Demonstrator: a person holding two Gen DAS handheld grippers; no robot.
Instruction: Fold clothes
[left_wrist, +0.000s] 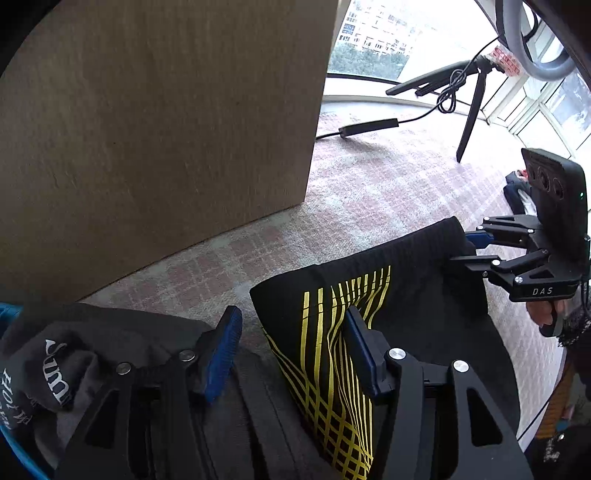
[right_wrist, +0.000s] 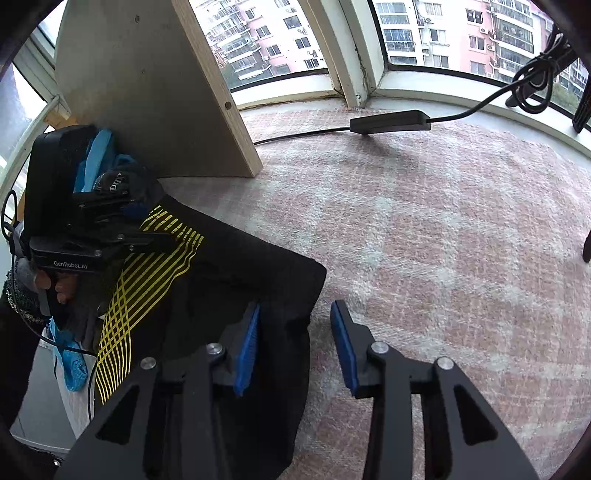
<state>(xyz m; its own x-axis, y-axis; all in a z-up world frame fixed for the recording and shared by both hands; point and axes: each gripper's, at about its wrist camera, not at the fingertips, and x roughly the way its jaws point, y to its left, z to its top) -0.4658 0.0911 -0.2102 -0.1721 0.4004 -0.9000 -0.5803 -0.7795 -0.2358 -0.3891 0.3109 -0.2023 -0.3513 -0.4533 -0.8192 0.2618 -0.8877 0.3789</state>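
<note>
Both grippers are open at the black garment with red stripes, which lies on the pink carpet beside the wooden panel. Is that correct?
Not quite: the stripes on the black garment are yellow, not red, as the left wrist view shows. The rest holds: left gripper and right gripper are open, on the pink carpet beside the wooden panel.

Pink-and-white checked carpet (right_wrist: 443, 240) carries a black garment with yellow stripes (right_wrist: 236, 280) near left, an upright wooden panel (right_wrist: 155, 96) far left, and a black power adapter (right_wrist: 389, 122) far.

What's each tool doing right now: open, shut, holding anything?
Left tool: open, its fingers straddling the edge of the black garment with yellow stripes, not clamped.
Right tool: open, the same garment's edge between its fingers, not clamped.
</note>
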